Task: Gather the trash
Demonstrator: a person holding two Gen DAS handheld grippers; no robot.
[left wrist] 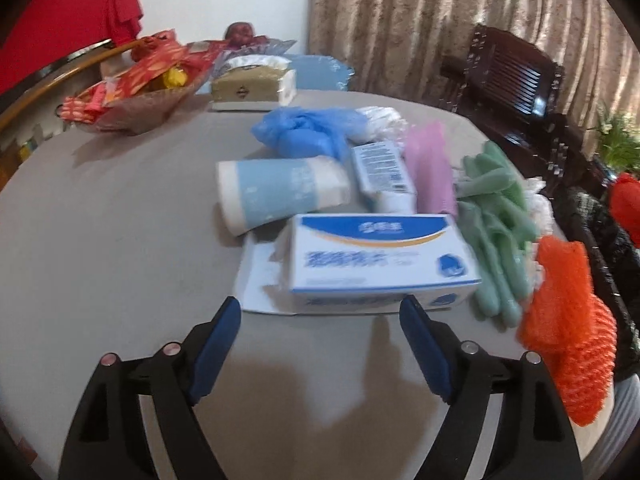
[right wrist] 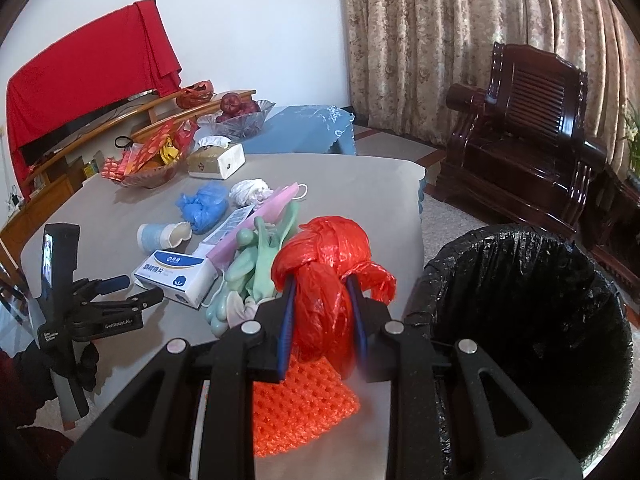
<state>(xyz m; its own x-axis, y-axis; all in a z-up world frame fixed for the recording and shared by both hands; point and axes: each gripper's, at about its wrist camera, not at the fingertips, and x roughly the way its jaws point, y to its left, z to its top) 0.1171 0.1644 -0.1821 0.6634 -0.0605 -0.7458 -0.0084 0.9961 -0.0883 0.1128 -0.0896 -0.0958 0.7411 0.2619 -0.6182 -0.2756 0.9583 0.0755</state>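
My right gripper (right wrist: 322, 280) is shut on a knotted red plastic bag (right wrist: 324, 264), held above the table's right edge next to the black-lined trash bin (right wrist: 532, 320). My left gripper (left wrist: 320, 312) is open and empty, just in front of a white and blue box (left wrist: 380, 260); it also shows in the right wrist view (right wrist: 136, 286). Around the box lie a paper cup (left wrist: 276, 192), a blue plastic bag (left wrist: 304, 130), a small carton (left wrist: 382, 168), a pink mask (left wrist: 430, 172), green rubber gloves (left wrist: 496, 220) and an orange foam net (left wrist: 568, 336).
A grey table (left wrist: 100, 220) holds a snack basket (left wrist: 132, 92) and a tissue box (left wrist: 252, 86) at the back. A fruit bowl (right wrist: 236, 118) stands on a blue-covered stand behind. A dark wooden armchair (right wrist: 528, 132) and curtains are to the right.
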